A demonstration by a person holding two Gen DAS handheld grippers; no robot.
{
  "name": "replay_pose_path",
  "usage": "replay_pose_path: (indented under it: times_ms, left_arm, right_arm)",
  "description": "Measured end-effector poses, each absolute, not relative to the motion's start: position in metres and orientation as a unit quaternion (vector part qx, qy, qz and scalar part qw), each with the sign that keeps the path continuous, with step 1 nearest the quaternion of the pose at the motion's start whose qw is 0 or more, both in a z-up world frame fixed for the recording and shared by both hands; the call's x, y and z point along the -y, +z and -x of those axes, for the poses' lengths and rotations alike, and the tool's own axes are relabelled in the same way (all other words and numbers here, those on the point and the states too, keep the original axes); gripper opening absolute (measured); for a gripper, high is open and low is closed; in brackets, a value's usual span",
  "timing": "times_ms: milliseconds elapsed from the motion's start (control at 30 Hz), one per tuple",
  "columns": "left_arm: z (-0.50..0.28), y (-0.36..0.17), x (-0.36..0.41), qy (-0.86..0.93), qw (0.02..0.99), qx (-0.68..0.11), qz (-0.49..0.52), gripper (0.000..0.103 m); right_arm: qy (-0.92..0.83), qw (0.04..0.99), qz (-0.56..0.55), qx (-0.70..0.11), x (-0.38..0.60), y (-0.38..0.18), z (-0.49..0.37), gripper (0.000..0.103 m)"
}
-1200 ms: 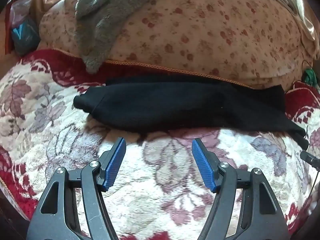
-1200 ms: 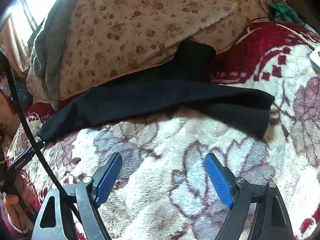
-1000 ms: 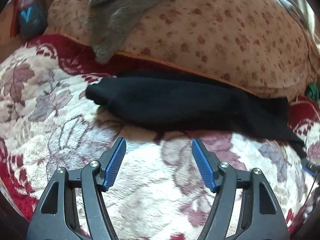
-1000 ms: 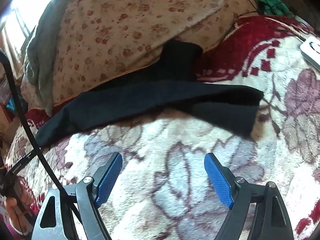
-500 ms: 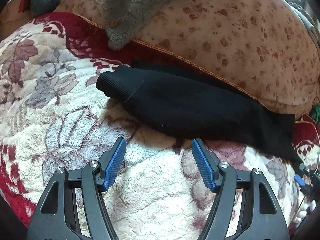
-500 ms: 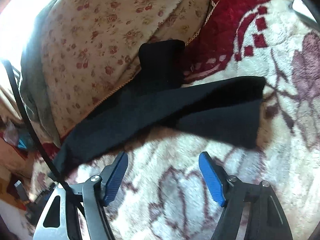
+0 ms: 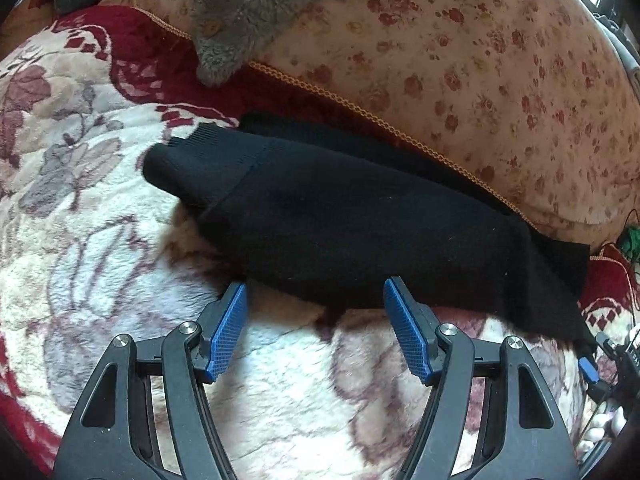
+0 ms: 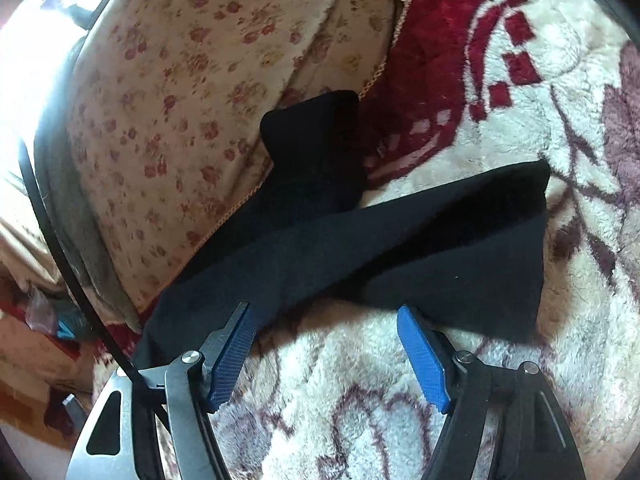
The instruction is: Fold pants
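Note:
Black pants (image 7: pixel 352 216) lie stretched across a floral fleece blanket (image 7: pixel 100 264), with a ribbed end at the left. My left gripper (image 7: pixel 316 292) is open and empty, its blue fingertips just short of the pants' near edge. In the right wrist view the pants (image 8: pixel 400 240) spread into two parts, one lying up against the pillow. My right gripper (image 8: pixel 324 316) is open and empty, its tips at the pants' near edge.
A large rose-patterned pillow (image 7: pixel 480 72) lies behind the pants, also in the right wrist view (image 8: pixel 192 80). A grey fleece cloth (image 7: pixel 240 12) hangs over it. A black cable (image 8: pixel 60 248) runs down the left side. The right gripper's blue tip (image 7: pixel 586 368) shows at far right.
Both grippers have moved forward toward the pants, which now fill more of each view. The pants have not moved. Both grippers stay open.

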State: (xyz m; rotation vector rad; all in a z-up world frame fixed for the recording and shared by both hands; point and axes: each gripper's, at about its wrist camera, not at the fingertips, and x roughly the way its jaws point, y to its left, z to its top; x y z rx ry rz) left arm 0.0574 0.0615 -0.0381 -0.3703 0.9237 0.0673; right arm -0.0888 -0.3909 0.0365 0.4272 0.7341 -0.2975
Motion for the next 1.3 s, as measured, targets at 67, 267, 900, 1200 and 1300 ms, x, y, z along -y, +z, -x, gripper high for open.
replay_pose_path:
  times_ms: [67,267,900,1200,1300]
  left_arm:
    - [-0.063,-0.039,-0.059,0.034,0.877,-0.444,0.179,0.069]
    - [-0.076,-0.040,-0.058,0.040,0.876,-0.447,0.178,0.069]
    - [-0.092,-0.044,-0.054,0.054,0.871,-0.458,0.167,0.069]
    - [-0.093,-0.038,-0.067,0.026,0.871,-0.451,0.194,0.013]
    - [-0.090,-0.028,-0.072,0.011,0.874,-0.445,0.196,0.006]
  right_arm:
    - [-0.144,0.900,-0.213,-0.351,0.393,0.038,0.088,0.072]
    - [-0.144,0.901,-0.229,-0.340,0.401,0.044,0.083,0.072]
    - [-0.165,0.882,-0.301,-0.323,0.441,0.050,0.074,0.056]
    - [-0.131,0.907,-0.261,-0.302,0.429,0.051,0.070,0.011]
    - [-0.113,0.920,-0.237,-0.291,0.417,0.062,0.074,0.008]
